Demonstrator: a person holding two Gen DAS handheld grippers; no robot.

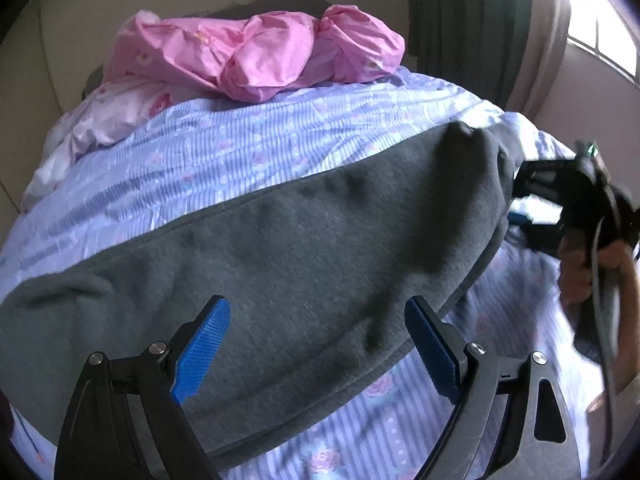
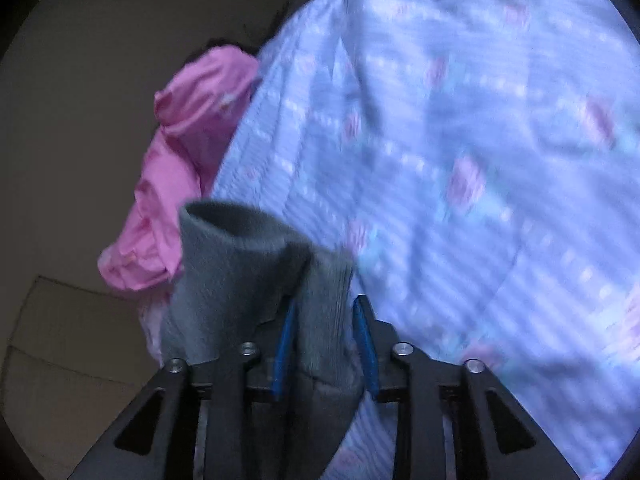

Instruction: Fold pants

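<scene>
The grey fleece pants (image 1: 304, 248) lie stretched across the lilac flowered bedspread (image 1: 248, 140). My left gripper (image 1: 316, 320) is open, its blue pads hovering over the near part of the pants, holding nothing. My right gripper (image 2: 324, 320) is shut on an end of the grey pants (image 2: 240, 264), a bunched fold pinched between its blue pads and lifted off the bed. In the left wrist view the right gripper (image 1: 520, 184) shows at the far right end of the pants, held by a hand.
A crumpled pink sheet (image 1: 256, 56) and a pale pink pillow (image 1: 120, 116) lie at the head of the bed by the wall. A green curtain (image 1: 460, 20) and a window (image 1: 600, 44) stand at the right. The bedspread (image 2: 480, 160) fills the right wrist view.
</scene>
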